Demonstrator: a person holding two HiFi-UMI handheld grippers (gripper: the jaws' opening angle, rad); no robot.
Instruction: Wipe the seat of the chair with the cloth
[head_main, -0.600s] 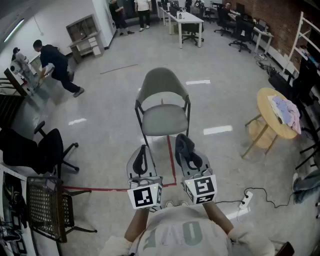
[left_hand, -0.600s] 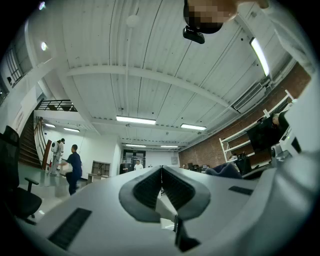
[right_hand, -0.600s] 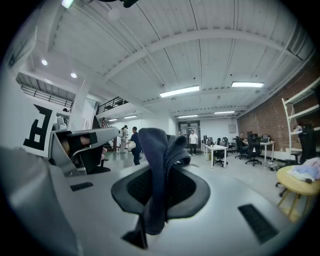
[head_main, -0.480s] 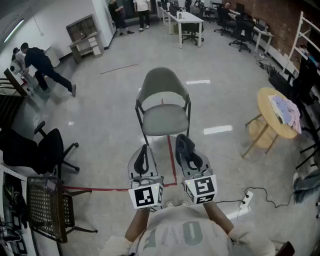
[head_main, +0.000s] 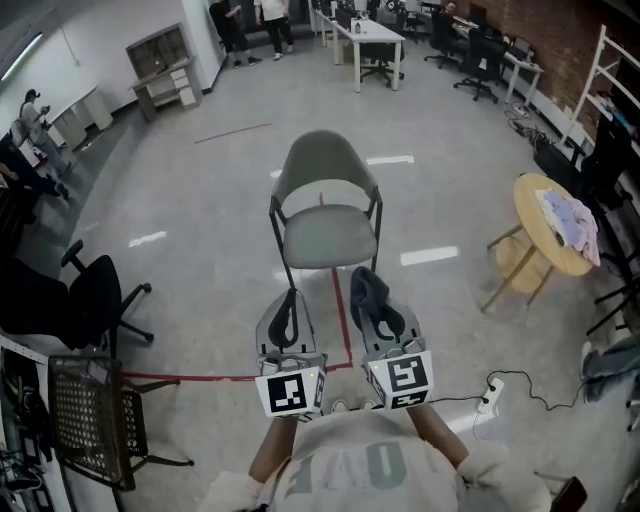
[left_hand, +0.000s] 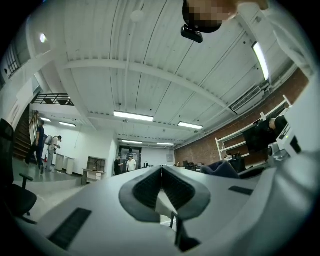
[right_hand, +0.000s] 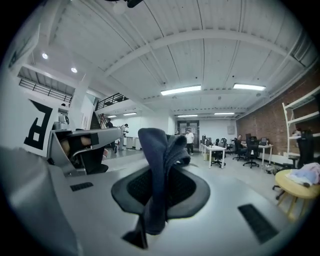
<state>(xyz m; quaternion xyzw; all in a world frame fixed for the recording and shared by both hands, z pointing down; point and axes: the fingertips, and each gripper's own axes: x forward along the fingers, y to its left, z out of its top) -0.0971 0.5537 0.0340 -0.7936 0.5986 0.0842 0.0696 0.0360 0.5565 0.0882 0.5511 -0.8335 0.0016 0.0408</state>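
Between the jaws of the right gripper (right_hand: 161, 172), pinched tight: dark blue cloth (right_hand: 154, 147), standing up in a folded ridge past the tips and trailing down toward the camera. Left gripper (left_hand: 161, 172) closed on nothing, pads meeting edge to edge. Held side by side near the body, both pointing far, at about the same reach.

Straight ahead of both, and apart from them: grey chair (head_main: 326, 165), front edge toward the grippers, backrest on the far side. Seat (head_main: 328, 240) bare and flat, seemingly a little wider left to right than near to far. Sits just far of the cloth's tip in the head view, but lower down, so no contact yet. Right gripper lined up with the seat's right half, left gripper with its left front corner.

Judged: wiping not yet begun. Calls for lowering the cloth-bearing right gripper forward onto the near edge of the seat, then sweeping across. Black frame posts at the seat's sides likely to catch the jaws.

No container within reach. Well off to the right, round wooden table (head_main: 530, 200) bearing a pile of pale fabric (head_main: 572, 220). To the left, black office chair (head_main: 85, 300), also well apart.
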